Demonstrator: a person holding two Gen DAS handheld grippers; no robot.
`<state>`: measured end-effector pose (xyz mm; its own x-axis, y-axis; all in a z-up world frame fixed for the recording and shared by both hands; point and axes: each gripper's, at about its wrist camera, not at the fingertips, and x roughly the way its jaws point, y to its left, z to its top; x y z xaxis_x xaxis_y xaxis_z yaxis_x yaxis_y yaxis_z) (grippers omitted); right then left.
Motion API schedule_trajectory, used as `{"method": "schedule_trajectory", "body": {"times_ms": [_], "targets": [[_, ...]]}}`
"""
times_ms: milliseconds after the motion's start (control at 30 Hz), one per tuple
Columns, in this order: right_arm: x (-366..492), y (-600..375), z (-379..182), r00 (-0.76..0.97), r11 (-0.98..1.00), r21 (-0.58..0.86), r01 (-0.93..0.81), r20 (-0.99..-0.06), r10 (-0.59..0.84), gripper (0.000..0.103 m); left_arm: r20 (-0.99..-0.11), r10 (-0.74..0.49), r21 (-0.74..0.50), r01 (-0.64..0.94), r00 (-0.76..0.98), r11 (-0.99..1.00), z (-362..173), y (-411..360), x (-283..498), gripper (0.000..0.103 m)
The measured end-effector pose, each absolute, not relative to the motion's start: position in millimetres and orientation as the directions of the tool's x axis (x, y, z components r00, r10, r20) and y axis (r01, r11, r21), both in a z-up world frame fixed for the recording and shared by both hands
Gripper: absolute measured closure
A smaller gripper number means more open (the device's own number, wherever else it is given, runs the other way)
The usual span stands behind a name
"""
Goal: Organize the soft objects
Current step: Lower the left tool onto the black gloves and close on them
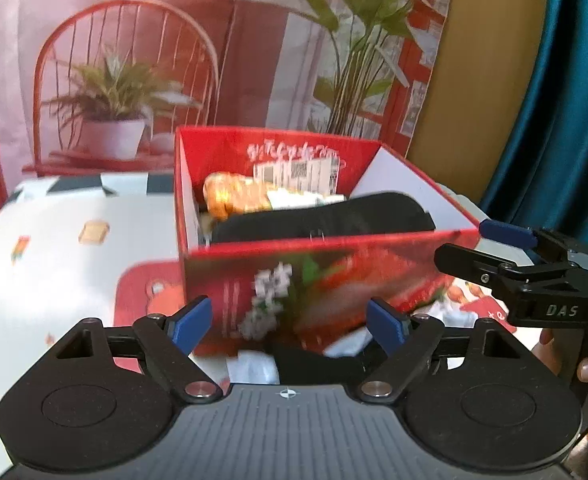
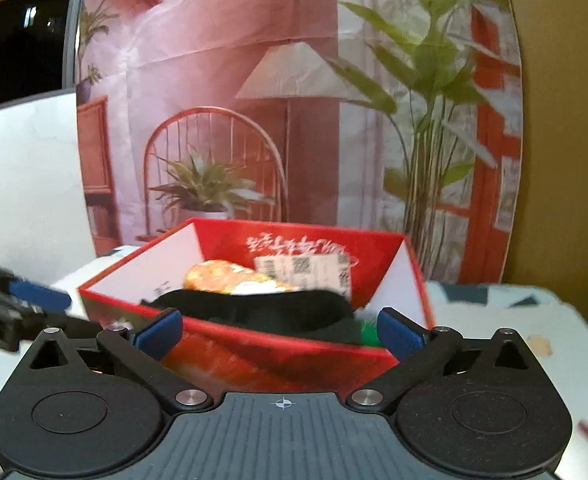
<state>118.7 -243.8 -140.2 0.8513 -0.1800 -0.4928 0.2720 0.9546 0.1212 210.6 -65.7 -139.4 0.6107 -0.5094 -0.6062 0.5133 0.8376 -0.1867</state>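
Observation:
A red cardboard box [image 1: 294, 276] stands on the table, also in the right wrist view [image 2: 278, 360]. Inside lie a black soft item [image 1: 334, 216], an orange-yellow soft item [image 1: 230, 196] and a white labelled packet [image 1: 298, 172]. The same black item [image 2: 262, 312] and orange item [image 2: 222, 278] show in the right wrist view. My left gripper [image 1: 290, 324] is open and empty, just in front of the box's near wall. My right gripper [image 2: 278, 332] is open and empty at the box's near wall; it also shows in the left wrist view [image 1: 494, 248] beside the box's right corner.
A white patterned tablecloth [image 1: 66, 256] covers the table. A red printed card [image 1: 146, 292] lies under the box. A printed backdrop [image 2: 294, 100] with chair and plants stands behind. A teal curtain [image 1: 566, 100] hangs at right. The left gripper shows at left in the right wrist view [image 2: 18, 304].

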Motion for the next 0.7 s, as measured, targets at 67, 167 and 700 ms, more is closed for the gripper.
{"method": "schedule_trajectory", "body": {"times_ms": [67, 167, 700], "targets": [[113.4, -242.0, -143.5, 0.847, 0.951, 0.166, 0.262, -0.511, -0.144, 0.000, -0.610, -0.512, -0.209, 0.500, 0.605, 0.841, -145.3, -62.4, 207.4, 0.019], [106.5, -235.7, -149.2, 0.841, 0.955, 0.195, 0.225, -0.533, -0.089, 0.000, -0.618, -0.511, -0.229, 0.485, 0.598, 0.844, -151.5, -59.4, 205.7, 0.021], [90.0, -234.0, -205.8, 0.757, 0.932, 0.234, 0.276, -0.650, -0.062, 0.000, -0.677, -0.544, -0.301, 0.488, 0.497, 0.820, -184.8, -68.3, 203.2, 0.057]]}}
